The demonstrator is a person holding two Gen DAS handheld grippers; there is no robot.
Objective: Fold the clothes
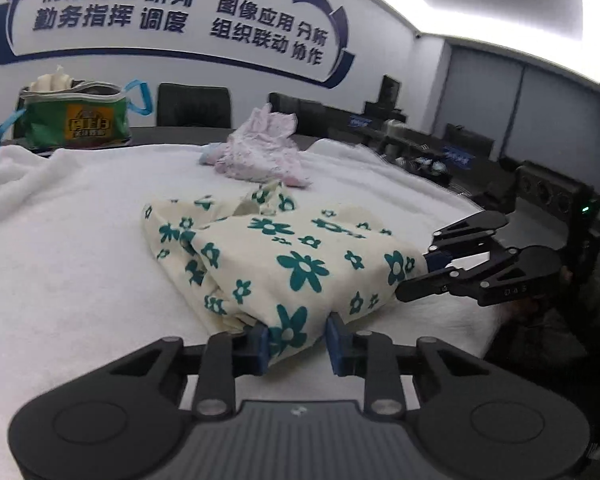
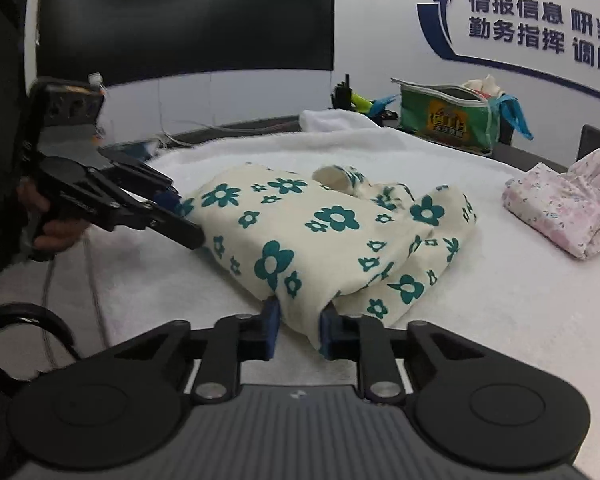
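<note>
The person's hand (image 2: 52, 222) on the left gripper (image 2: 182, 216) is half hidden behind its black frame, the pink garment (image 2: 568, 210) is cut by the right wrist view's edge, the green bag's (image 1: 74, 118) label is too blurred to read, and the desks' (image 1: 428, 140) clutter is indistinct.

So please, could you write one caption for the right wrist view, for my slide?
Both grippers, right and left, pinch corners of a cream teal-flowered garment on a white towel-covered table.

Garment (image 1: 284, 256) on towel (image 1: 80, 260), bag (image 1: 76, 120) behind
</note>
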